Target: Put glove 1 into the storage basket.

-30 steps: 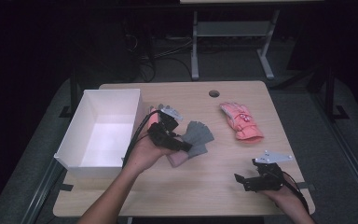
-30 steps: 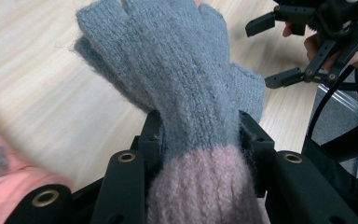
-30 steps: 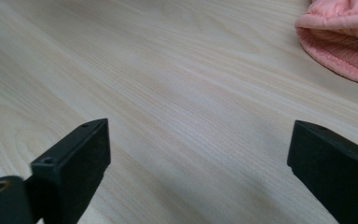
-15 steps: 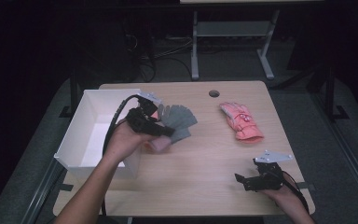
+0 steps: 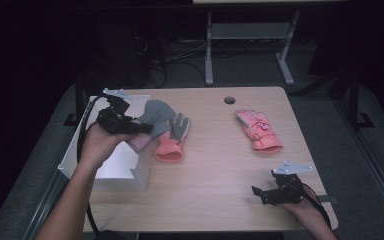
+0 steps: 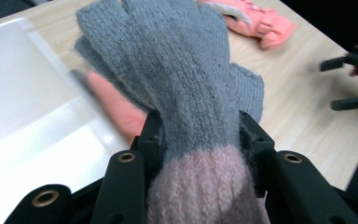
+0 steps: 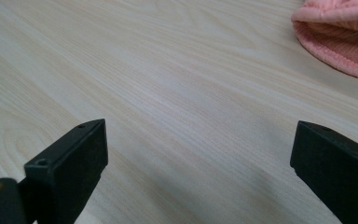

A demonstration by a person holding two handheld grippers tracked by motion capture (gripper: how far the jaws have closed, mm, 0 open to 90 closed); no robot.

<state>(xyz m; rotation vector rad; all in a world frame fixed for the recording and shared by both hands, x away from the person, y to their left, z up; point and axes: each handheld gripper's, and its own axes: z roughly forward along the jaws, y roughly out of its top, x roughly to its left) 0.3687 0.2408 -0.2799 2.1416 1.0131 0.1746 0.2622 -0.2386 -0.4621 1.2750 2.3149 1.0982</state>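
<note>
At the left of the high view, the left gripper (image 5: 139, 128) is pinching a grey knitted wool glove with a dusty-pink ribbed cuff (image 5: 155, 118), held above the right edge of the white rectangular plastic box (image 5: 121, 165). In the left gripper view, the two black jaws clamp the glove (image 6: 186, 88) just where grey knit meets pink cuff (the fingers fan out toward the top of the frame). A second glove with a grey palm and a salmon-orange cuff (image 5: 173, 140) lies flat on the light wooden table (image 5: 220, 165), just right of the box at centre left. A pink padded winter glove (image 5: 258, 130) lies well apart at the upper right of the tabletop. At lower right, the right gripper (image 5: 258, 195) rests low over bare wood, its jaws spread wide with nothing between them.
</note>
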